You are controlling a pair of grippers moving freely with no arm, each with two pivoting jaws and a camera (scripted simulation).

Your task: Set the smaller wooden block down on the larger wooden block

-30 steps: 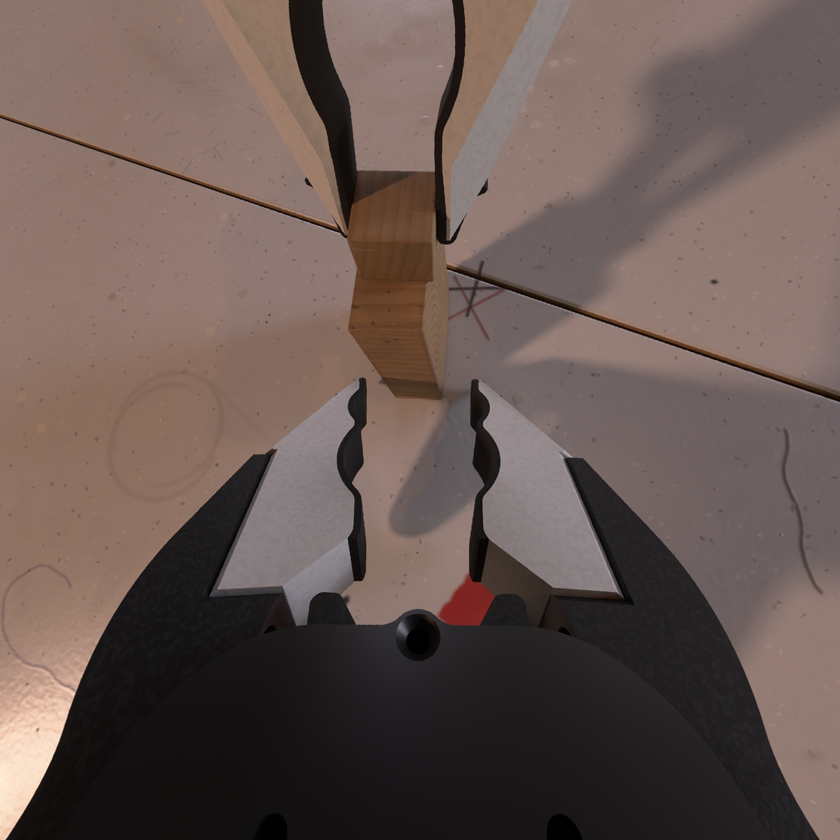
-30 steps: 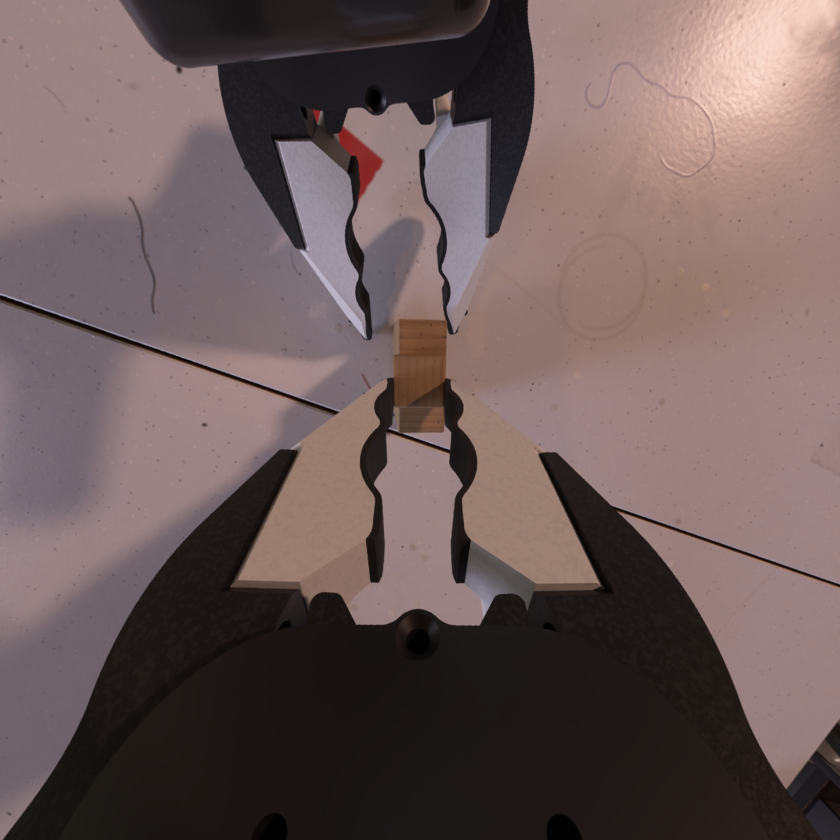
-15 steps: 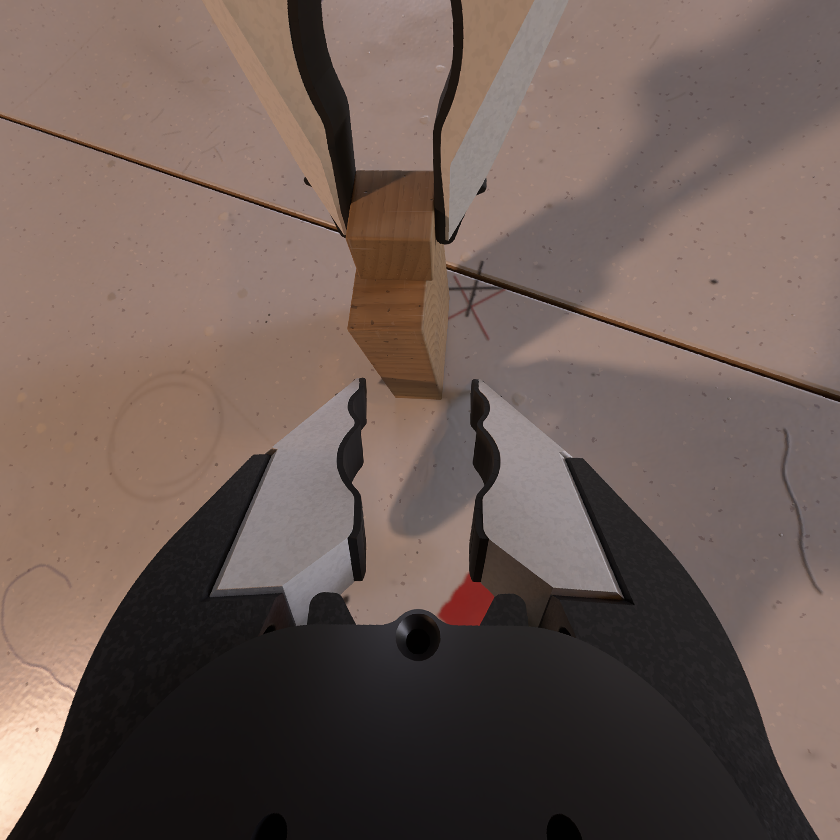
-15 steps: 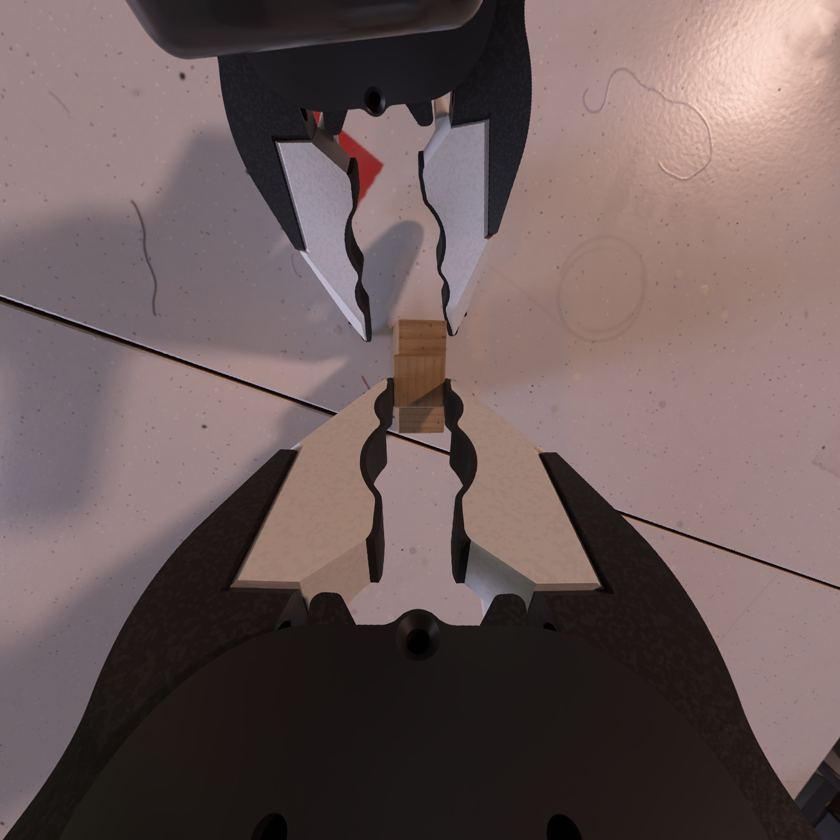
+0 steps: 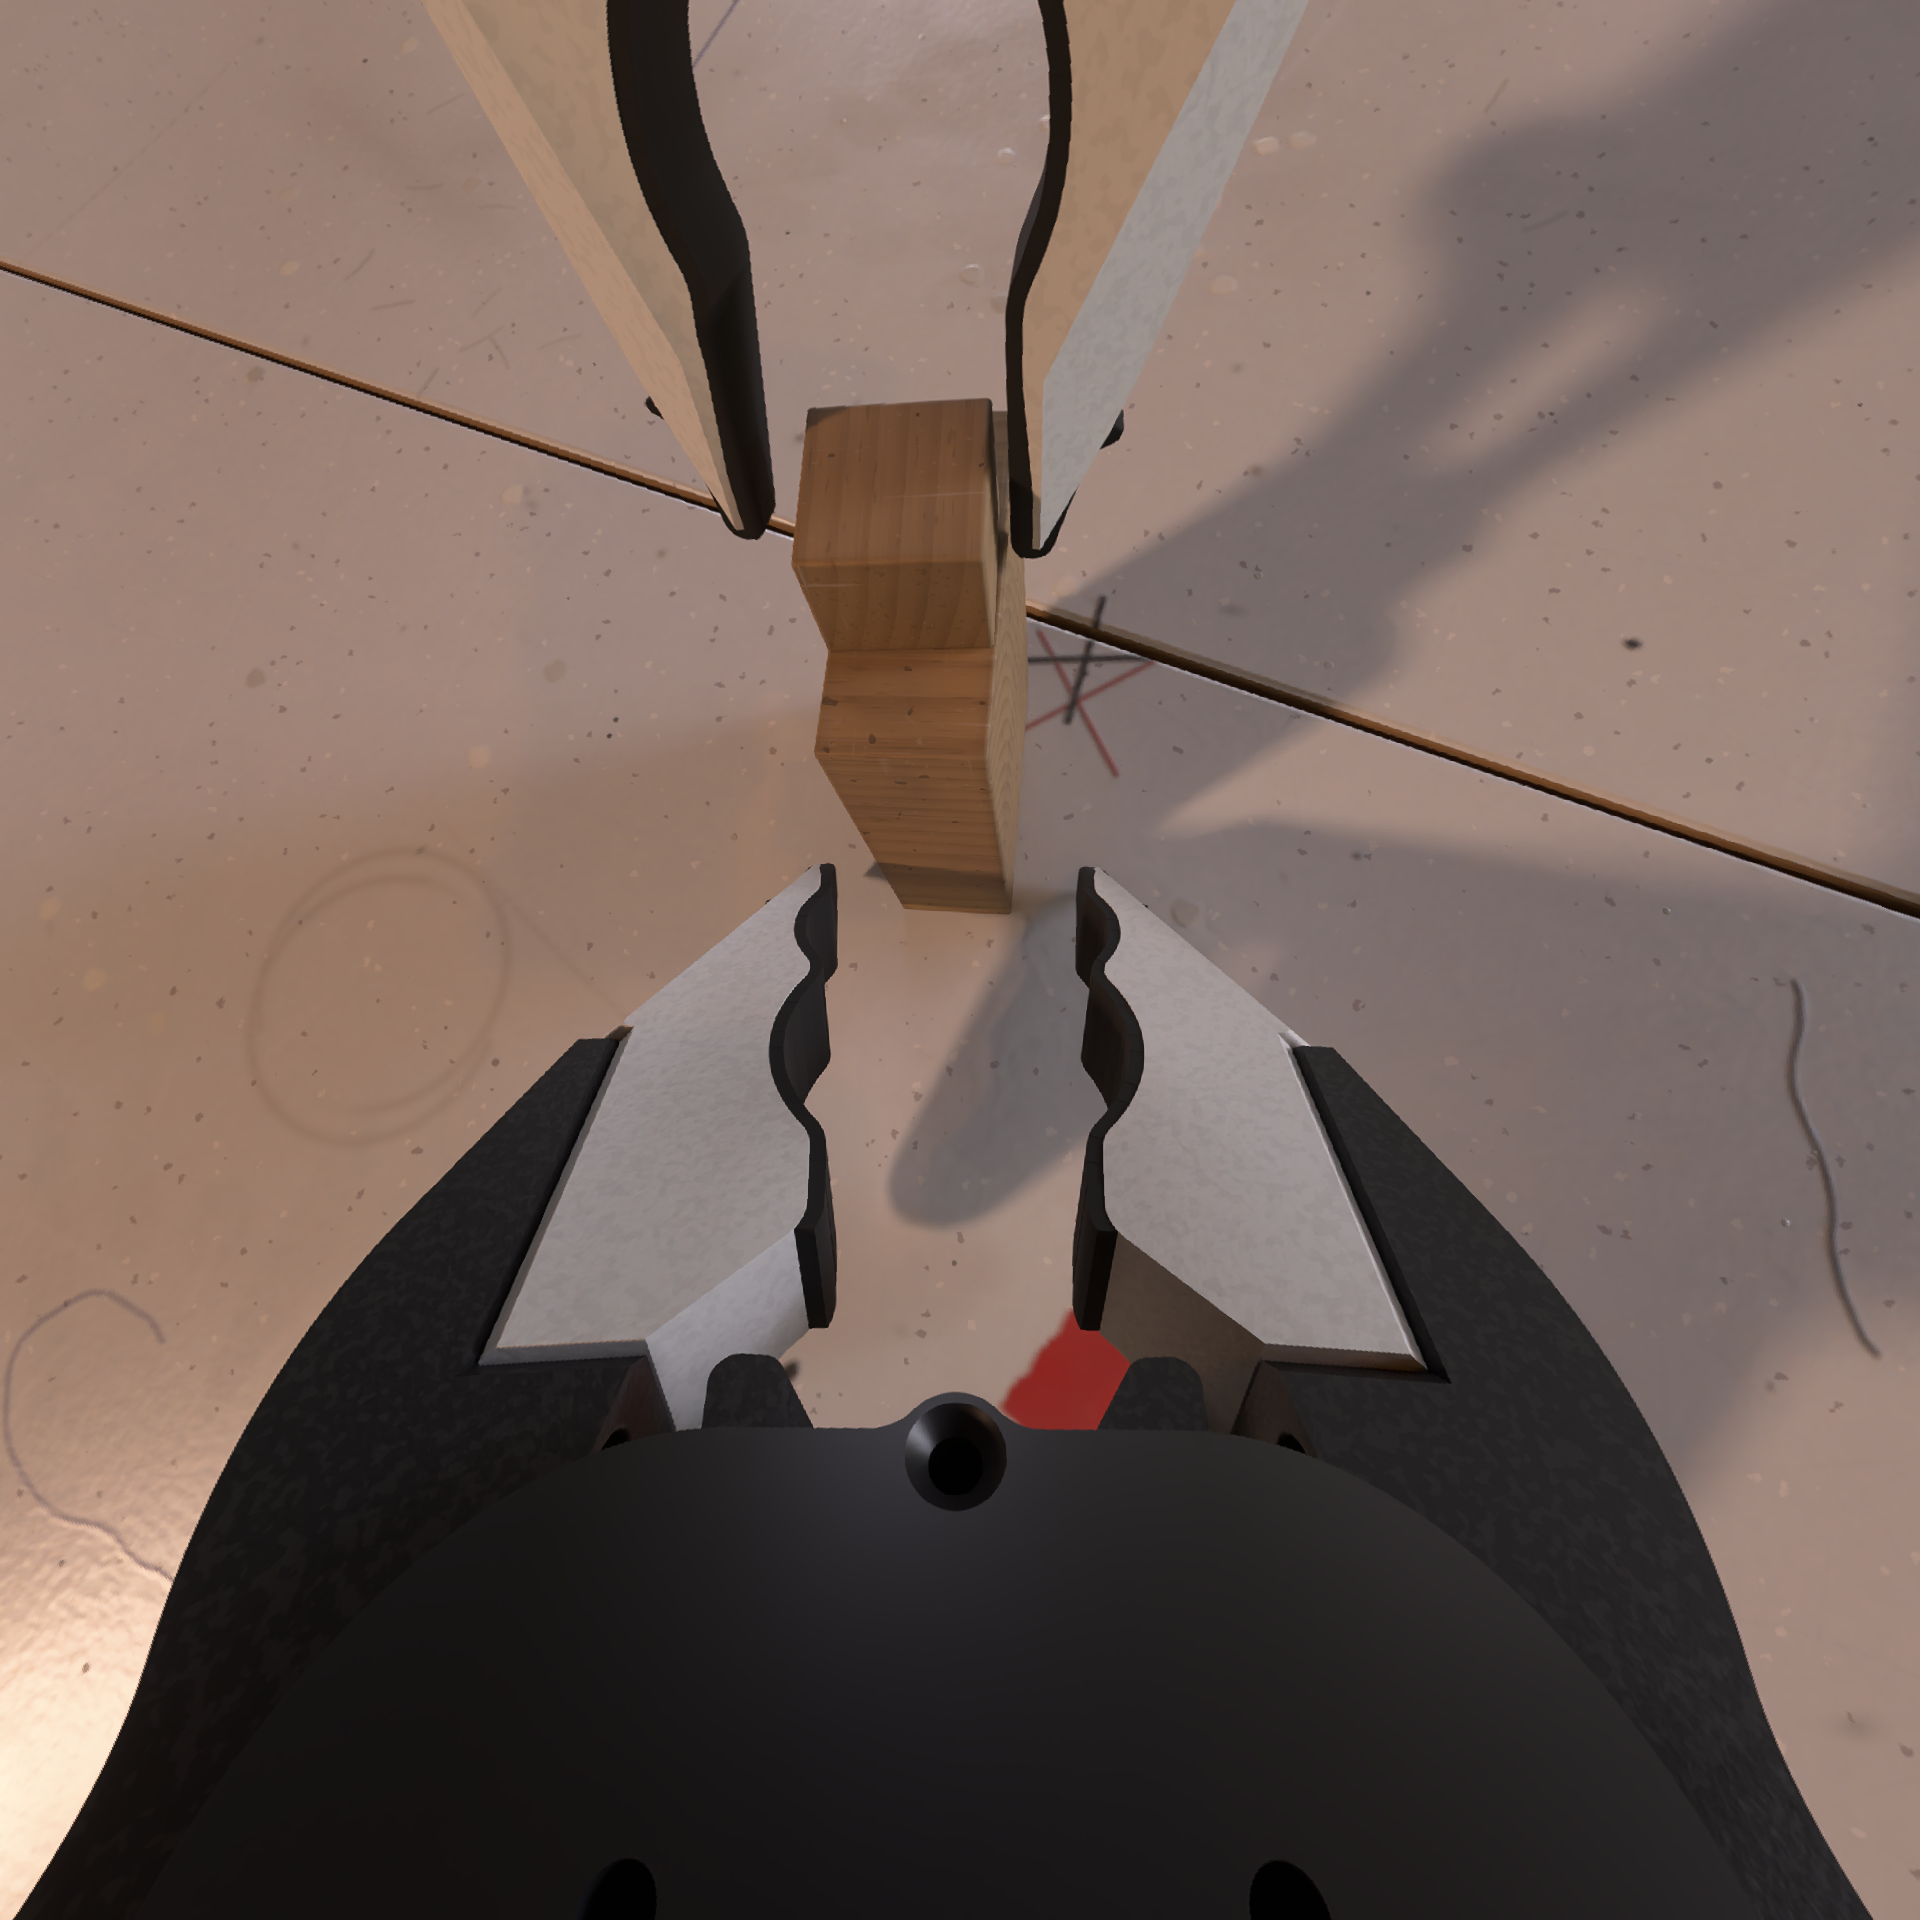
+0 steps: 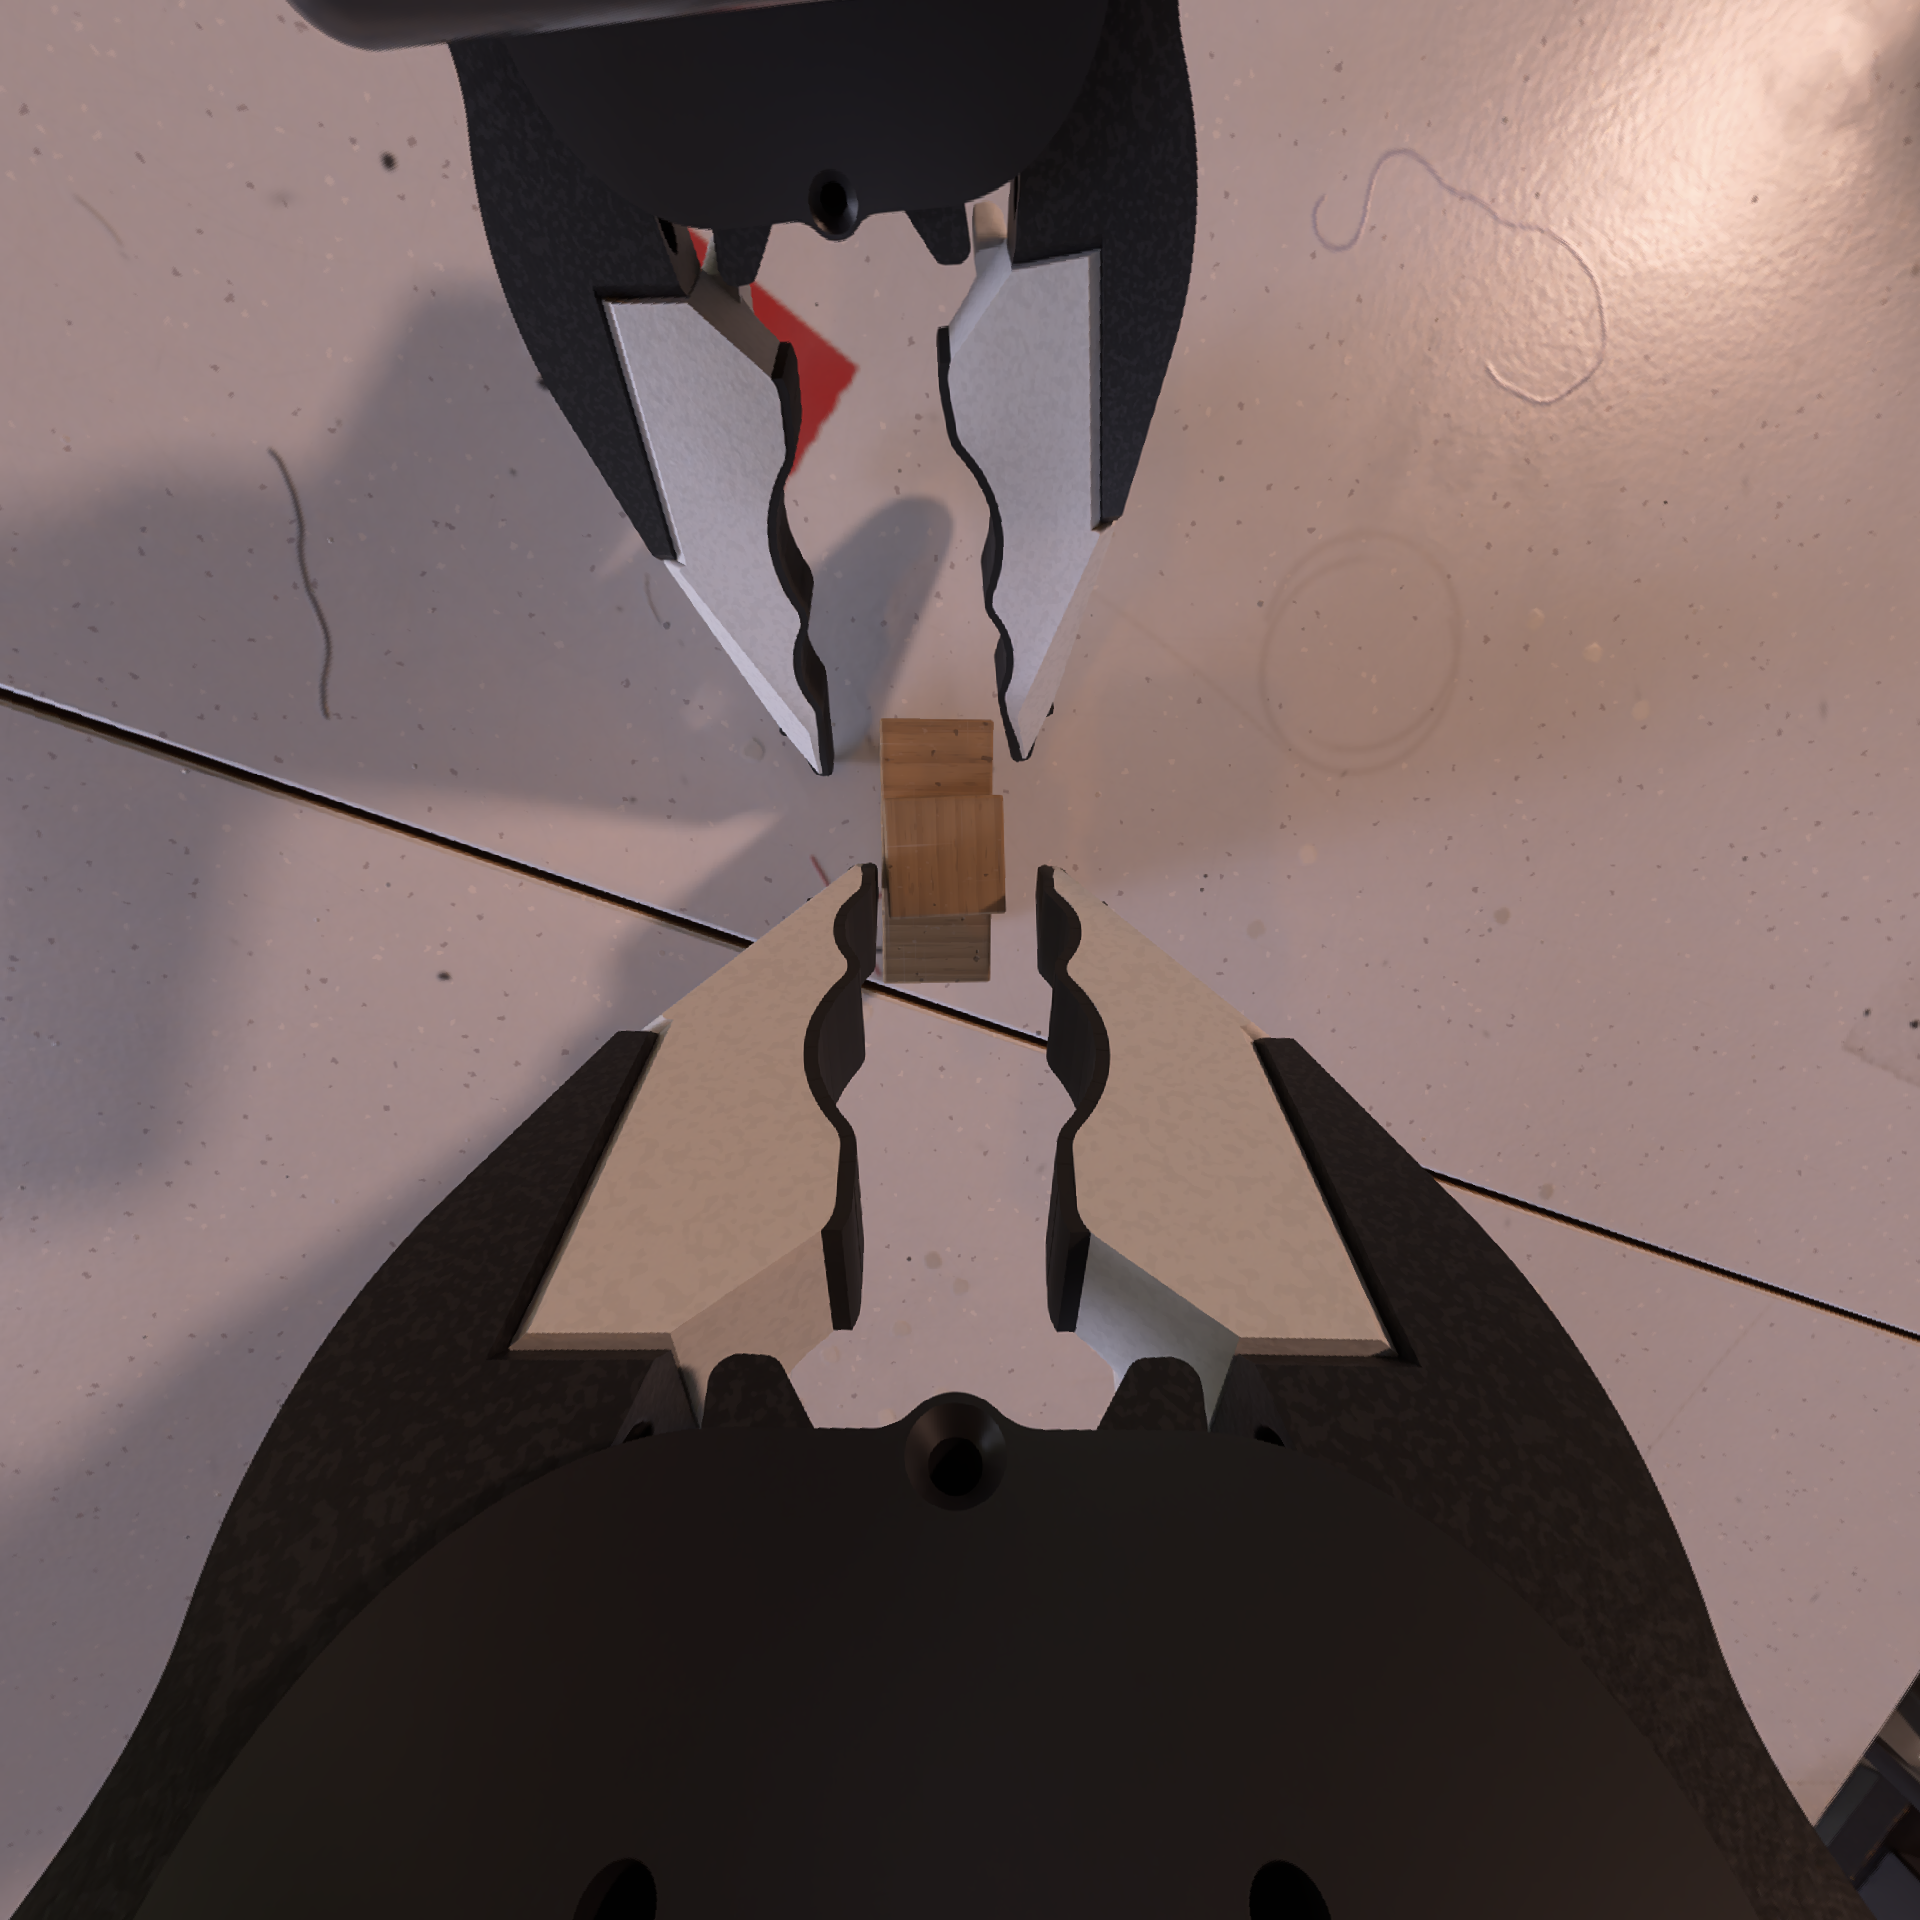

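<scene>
The smaller wooden block (image 5: 894, 520) sits on top of the larger wooden block (image 5: 914, 769), which stands upright on the table. The small block is shifted a little off the larger one's centre. My right gripper (image 6: 954, 883) straddles the smaller block (image 6: 940, 852) with its jaws parted, and a gap shows beside the block. It comes down from the top of the left wrist view (image 5: 883, 530). My left gripper (image 5: 956, 883) is open and empty, its tips just short of the larger block's foot. It shows opposite in the right wrist view (image 6: 923, 756), where the larger block (image 6: 935, 951) peeks out beneath the smaller one.
A pale speckled table (image 5: 312, 675) with a thin dark seam (image 5: 1455, 748) running diagonally past the blocks. A red patch (image 6: 816, 369) lies under my left gripper. Scribbles and a ring mark (image 5: 384, 987) are flat on the surface. A dark object (image 6: 1886, 1808) shows at the right wrist view's bottom right corner.
My right gripper's jaws have parted and let go of the smaller block, which stays on the larger block. My left gripper has not moved.
</scene>
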